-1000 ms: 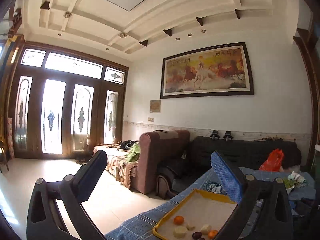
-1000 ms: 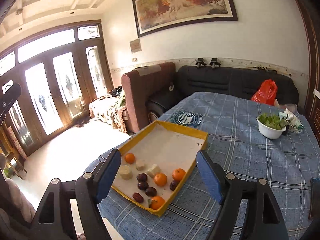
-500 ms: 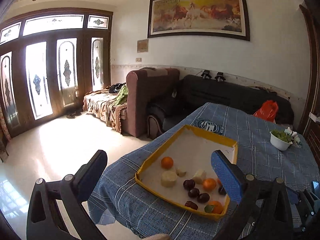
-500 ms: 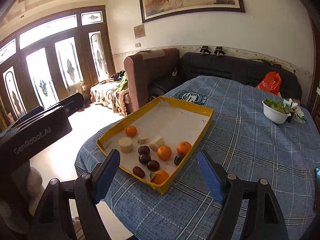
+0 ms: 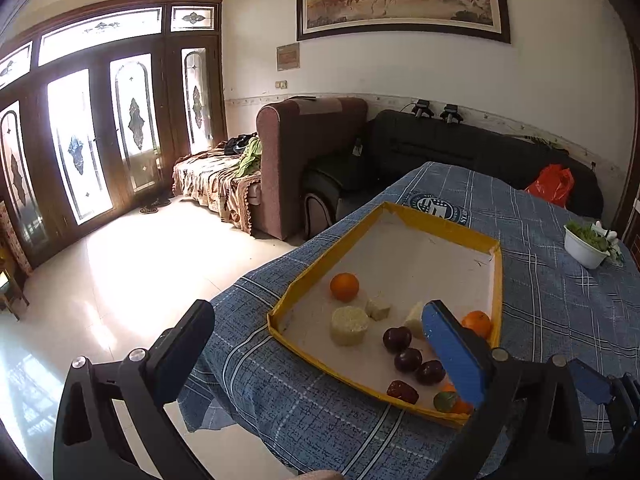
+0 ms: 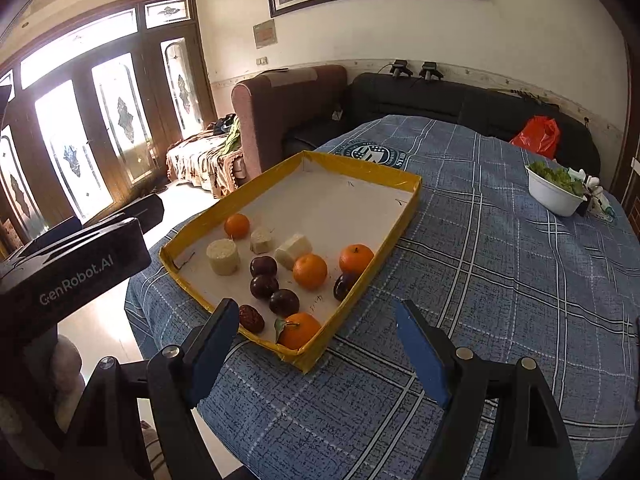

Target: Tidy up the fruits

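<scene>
both grippers have come down toward the fruit tray; nothing is picked up yet.

since a second ago both views have tipped from the wall and ceiling down onto the desk (image 6: pixel 500 280) in its blue checked cloth, so the yellow-rimmed tray (image 6: pixel 404 220) now fills the middle of each. the left gripper (image 5: pixel 320 344) hangs spread and empty over the tray's near left corner; the right gripper (image 6: pixel 312 340) is likewise spread wide and empty, above the near corner. the fruit all lies in the tray's near half: oranges (image 6: pixel 310 271), dark plums (image 6: pixel 264 286), pale cut chunks (image 6: pixel 223 257) and one red date (image 6: pixel 251 317), mixed together. judging by this, sorting has not begun and a first pick is close.
</scene>
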Demonstrator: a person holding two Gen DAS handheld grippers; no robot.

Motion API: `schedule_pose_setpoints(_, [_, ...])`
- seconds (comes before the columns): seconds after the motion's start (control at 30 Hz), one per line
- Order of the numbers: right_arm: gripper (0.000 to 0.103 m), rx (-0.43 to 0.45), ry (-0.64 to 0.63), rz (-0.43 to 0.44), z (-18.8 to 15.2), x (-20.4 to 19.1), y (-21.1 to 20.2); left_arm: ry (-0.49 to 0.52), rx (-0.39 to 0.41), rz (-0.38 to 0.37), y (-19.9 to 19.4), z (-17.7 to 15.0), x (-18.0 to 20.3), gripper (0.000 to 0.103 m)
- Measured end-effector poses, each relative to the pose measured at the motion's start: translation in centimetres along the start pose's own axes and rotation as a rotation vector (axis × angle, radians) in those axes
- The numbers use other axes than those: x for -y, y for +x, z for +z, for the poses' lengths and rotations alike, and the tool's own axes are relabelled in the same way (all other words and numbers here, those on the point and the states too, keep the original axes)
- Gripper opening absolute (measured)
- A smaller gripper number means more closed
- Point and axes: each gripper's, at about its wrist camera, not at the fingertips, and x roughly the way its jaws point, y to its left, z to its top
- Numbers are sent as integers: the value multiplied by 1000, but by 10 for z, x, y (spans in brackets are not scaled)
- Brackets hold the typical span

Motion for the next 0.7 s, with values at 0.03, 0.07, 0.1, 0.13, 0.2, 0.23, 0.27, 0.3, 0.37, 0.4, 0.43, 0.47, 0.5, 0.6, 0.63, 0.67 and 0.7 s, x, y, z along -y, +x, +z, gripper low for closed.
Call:
schedule_pose_setpoints(0.03, [85, -4, 0, -2, 0, 0, 2, 2, -5, 1, 1, -1, 1, 103])
schedule_pose_setpoints(0.07, [85, -8, 1, -4, -1, 1, 4, 4, -9, 1, 3, -1, 2, 103])
schedule_pose_setpoints(0.1, [85, -13, 3, -4, -1, 1, 6, 7, -13, 1, 5, -2, 4, 103])
schedule_pose_setpoints(0.13, [85, -20, 5, -4, -2, 2, 8, 11, -14, 2, 6, -2, 5, 103])
schedule_pose_setpoints(0.2, [85, -33, 7, -4, -5, 2, 12, 22, -16, 4, 7, -3, 8, 103])
schedule_pose_setpoints(0.23, [85, -39, 7, -4, -6, 2, 14, 26, -16, 3, 7, -4, 8, 103])
schedule_pose_setpoints(0.27, [85, -44, 6, -3, -7, 2, 16, 27, -17, 3, 8, -4, 9, 103])
schedule_pose_setpoints(0.3, [85, -47, 4, -4, -7, 2, 17, 28, -20, 1, 8, -5, 10, 103])
schedule_pose_setpoints(0.37, [85, -49, 1, -8, -8, 1, 17, 32, -27, -7, 8, -7, 13, 103])
schedule_pose_setpoints(0.4, [85, -50, -1, -7, -8, 1, 17, 33, -29, -9, 8, -7, 13, 103])
schedule_pose_setpoints(0.43, [85, -51, -2, -5, -8, 0, 17, 36, -31, -10, 8, -8, 14, 103])
schedule_pose_setpoints(0.47, [85, -50, -2, -4, -8, 0, 17, 37, -33, -11, 7, -8, 14, 103])
schedule_pose_setpoints(0.5, [85, -48, -3, -3, -8, 0, 17, 38, -36, -13, 8, -8, 15, 103])
schedule_pose_setpoints(0.6, [86, -48, -7, -6, -9, -1, 16, 31, -52, -23, 10, -8, 14, 103])
schedule_pose_setpoints(0.63, [86, -48, -7, -6, -9, -1, 16, 29, -56, -26, 11, -8, 14, 103])
schedule_pose_setpoints(0.67, [86, -49, -6, -7, -9, -1, 16, 30, -58, -27, 11, -9, 13, 103])
schedule_pose_setpoints(0.7, [86, -50, -4, -7, -10, -1, 16, 31, -62, -25, 12, -9, 14, 103])
